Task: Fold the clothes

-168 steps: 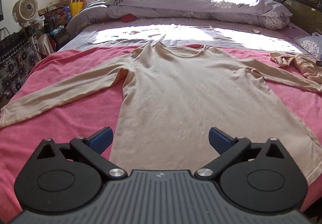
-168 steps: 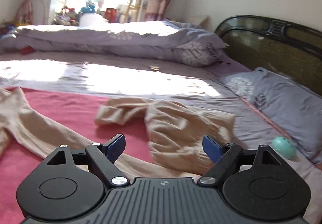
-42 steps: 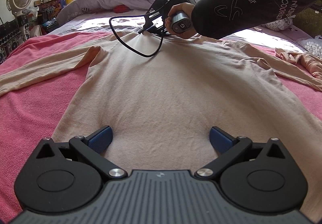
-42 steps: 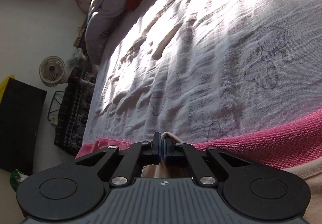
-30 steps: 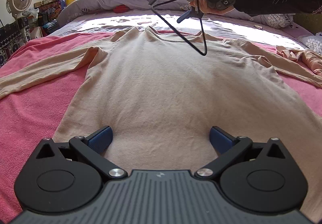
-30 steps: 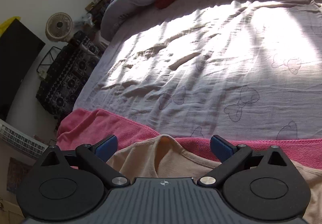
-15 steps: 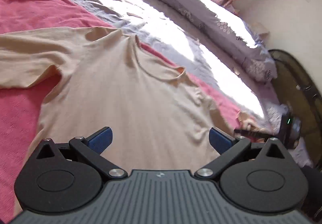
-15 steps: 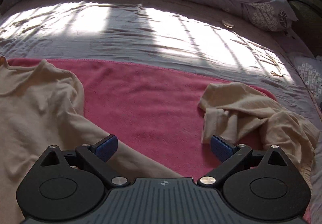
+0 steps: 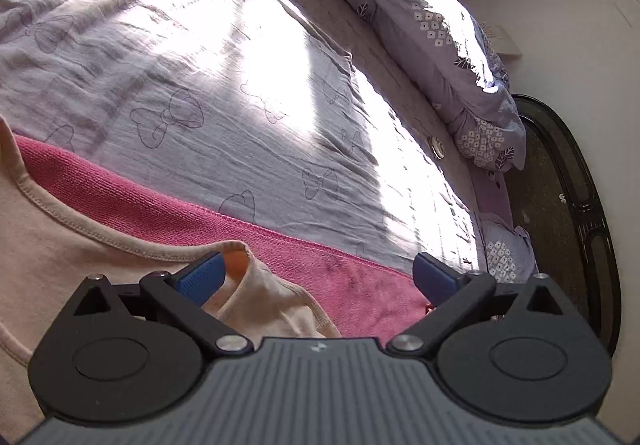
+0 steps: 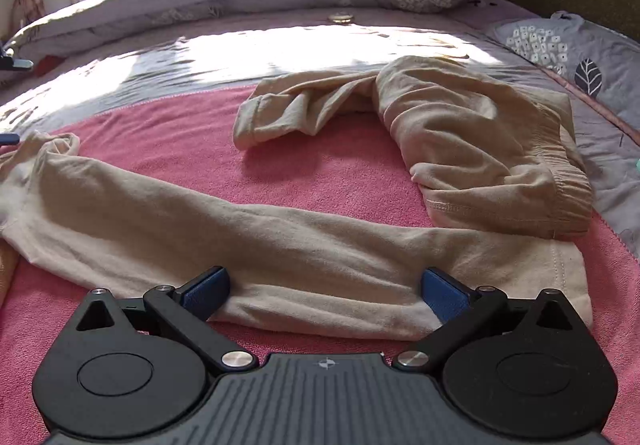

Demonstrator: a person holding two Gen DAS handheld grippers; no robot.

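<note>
- Beige cotton long-sleeved top (image 9: 60, 257) lay flat on the pink terry towel (image 9: 168, 213); its collar and shoulder sat between the left tool's (image 9: 318, 277) wide-apart jaws, which had just been closing slightly.
- Its sleeve (image 10: 280, 245) stretched between the right tool's (image 10: 324, 291) spread jaws, unpressed.
- Crumpled beige trousers (image 10: 460, 133) lay beyond.

Your beige long-sleeved shirt (image 9: 60, 257) lies flat on pink towel, neckline at nine o'clock in the left view. Its sleeve (image 10: 248, 241) stretches toward three o'clock; crumpled beige trousers (image 10: 460, 141) lie at one o'clock.
</note>
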